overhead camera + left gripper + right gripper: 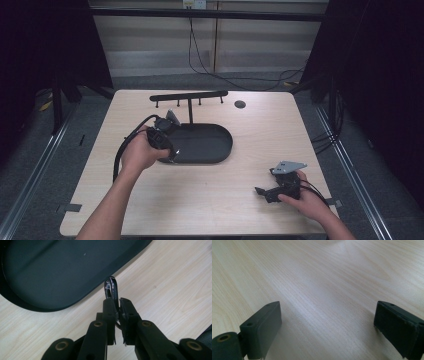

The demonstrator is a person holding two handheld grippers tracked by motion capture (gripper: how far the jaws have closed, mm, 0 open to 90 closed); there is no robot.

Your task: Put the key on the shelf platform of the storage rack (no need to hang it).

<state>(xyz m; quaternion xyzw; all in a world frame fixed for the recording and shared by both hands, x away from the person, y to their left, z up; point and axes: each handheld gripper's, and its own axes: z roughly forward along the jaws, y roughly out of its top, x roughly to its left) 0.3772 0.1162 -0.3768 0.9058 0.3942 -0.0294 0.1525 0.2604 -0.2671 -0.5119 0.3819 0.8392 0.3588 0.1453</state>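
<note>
Left gripper: you had the left gripper (pixel 165 145) at the near left edge of the black tray (pixel 220 150), your left hand (pixel 140 152) wrapped round its body.
Left jaws: you had them pressed together on a small shiny metal hook (pixel 111 288); in the left gripper view its curved chrome end stood out just beyond the pads.
Hook position: the hook sat over bare wood just beside the tray's rim, its tip pointing toward the tray; whether it touched the table (pixel 240 200) could not be told.
Tray: the shallow oval tray lay in the middle of the table, a little left of centre, its inside dark and plain where the left gripper view looked into it.
Rack: a black T-shaped rack (pixel 189 96) rose from the far side of the tray on a thin post, with short pegs hanging under its crossbar.
Right gripper: you rested the right gripper (pixel 267 192) low near the table's near right corner, well apart from the tray, your right hand (pixel 307 200) behind it.
Right jaws: you held them wide apart with nothing between the pads; the right gripper view showed pale wood grain in the gap.
Table hole: a small round dark hole (pixel 240 104) lay near the far edge, to the right of the rack.
</note>
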